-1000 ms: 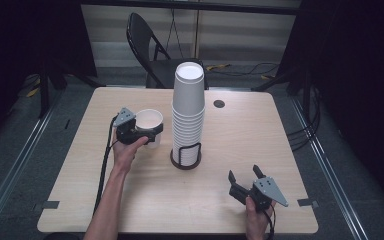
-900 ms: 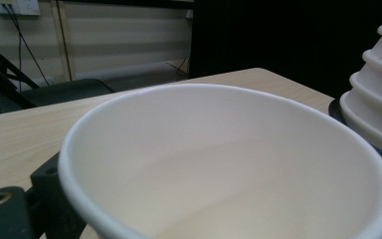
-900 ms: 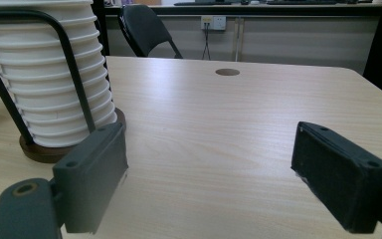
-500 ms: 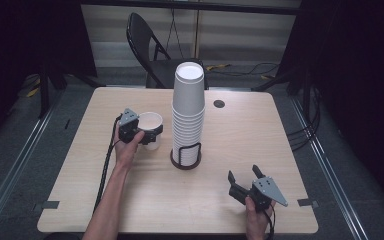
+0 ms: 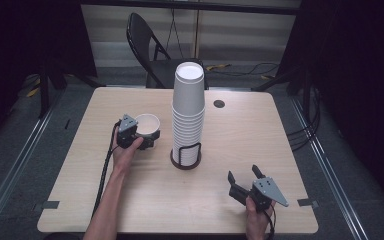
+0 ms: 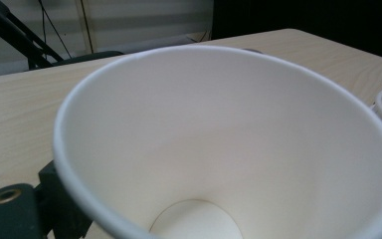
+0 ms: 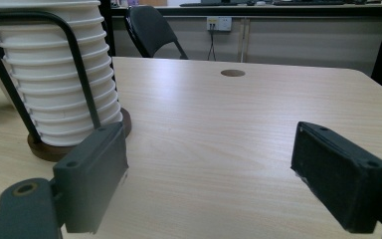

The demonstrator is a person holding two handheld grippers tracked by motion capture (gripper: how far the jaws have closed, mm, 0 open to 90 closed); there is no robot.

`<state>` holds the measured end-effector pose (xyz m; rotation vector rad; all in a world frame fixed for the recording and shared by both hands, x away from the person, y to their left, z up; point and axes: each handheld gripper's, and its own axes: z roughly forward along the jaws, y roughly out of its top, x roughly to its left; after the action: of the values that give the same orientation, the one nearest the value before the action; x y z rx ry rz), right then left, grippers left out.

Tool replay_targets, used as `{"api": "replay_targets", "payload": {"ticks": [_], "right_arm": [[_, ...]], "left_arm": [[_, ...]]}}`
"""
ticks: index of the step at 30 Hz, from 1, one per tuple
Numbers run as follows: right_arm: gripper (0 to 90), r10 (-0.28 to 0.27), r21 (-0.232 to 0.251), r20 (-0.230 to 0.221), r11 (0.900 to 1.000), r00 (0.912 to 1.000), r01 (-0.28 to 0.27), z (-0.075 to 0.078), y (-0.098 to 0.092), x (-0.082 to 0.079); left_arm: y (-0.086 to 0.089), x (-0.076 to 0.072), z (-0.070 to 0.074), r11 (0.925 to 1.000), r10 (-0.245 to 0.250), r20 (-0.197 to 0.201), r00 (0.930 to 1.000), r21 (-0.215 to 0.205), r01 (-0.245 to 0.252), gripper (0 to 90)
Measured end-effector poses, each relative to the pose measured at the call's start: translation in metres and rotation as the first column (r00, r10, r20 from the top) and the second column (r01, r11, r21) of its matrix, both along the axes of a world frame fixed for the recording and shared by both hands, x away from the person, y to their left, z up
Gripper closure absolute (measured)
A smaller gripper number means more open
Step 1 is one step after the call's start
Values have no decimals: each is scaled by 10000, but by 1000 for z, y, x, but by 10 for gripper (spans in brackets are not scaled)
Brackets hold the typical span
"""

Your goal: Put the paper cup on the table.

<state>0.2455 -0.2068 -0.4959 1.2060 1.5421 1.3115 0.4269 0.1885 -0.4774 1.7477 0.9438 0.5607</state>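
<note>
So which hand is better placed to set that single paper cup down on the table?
Probably left: the left gripper has the paper cup between its jaws, which have just been closing. The right gripper sits open at the table's near edge.

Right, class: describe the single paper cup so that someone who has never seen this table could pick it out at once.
Start at the tall stack of white paper cups in its black wire holder at the middle of the wooden table. Look just left of it, to the left gripper. The single paper cup stands there between the jaws, mouth up and empty, apart from the stack.
</note>
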Motion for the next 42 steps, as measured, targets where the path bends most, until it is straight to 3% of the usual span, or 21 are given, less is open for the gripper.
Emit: {"api": "replay_targets", "payload": {"ticks": [7,10,13,16,18,22,27,30,31,35,38,42], "right_arm": [[136,0,23,66,10000,10000,0,0,-1,-1],[136,16,10,78,10000,10000,-16,0,-1,-1],[136,57,49,93,10000,9999,-57,0,-1,-1],[136,52,44,88,10000,9999,-52,0,-1,-1],[136,33,14,81,10000,10000,-33,0,-1,-1],[135,95,-34,6,9999,10000,-95,0,0,0],[135,121,5,13,9999,9999,-121,0,-1,0],[135,150,38,40,9999,9999,-150,0,-1,-1],[135,154,47,42,9999,9999,-154,0,-1,-1],[135,179,34,69,9998,9998,-179,0,-1,-1],[135,138,107,96,9998,9999,-139,0,-1,-1],[135,178,39,92,9998,9998,-179,0,-1,-1]], "left_arm": [[1,-2,-3,9997,67,-510,9987,226,-56,120],[0,-2,-8,9978,97,-666,9977,658,-53,139],[2,-3,-11,9987,133,-848,9963,505,-91,148],[2,-7,-8,9951,424,-1002,9941,937,-329,155],[1,-10,-6,9899,493,-864,9950,1372,-371,151],[3,-8,-12,9915,432,-1161,9923,1274,-282,157],[5,-8,-14,9909,367,-1245,9915,1333,-199,157],[7,-9,-18,9946,357,-1552,9872,1019,-200,157],[8,-10,-18,9938,339,-1598,9866,1104,-163,157],[9,-15,-17,9923,422,-1550,9870,1213,-234,157],[12,-21,-18,9942,506,-1636,9852,1017,-342,157],[16,-29,-13,9945,593,-1419,9881,938,-462,157]]}}
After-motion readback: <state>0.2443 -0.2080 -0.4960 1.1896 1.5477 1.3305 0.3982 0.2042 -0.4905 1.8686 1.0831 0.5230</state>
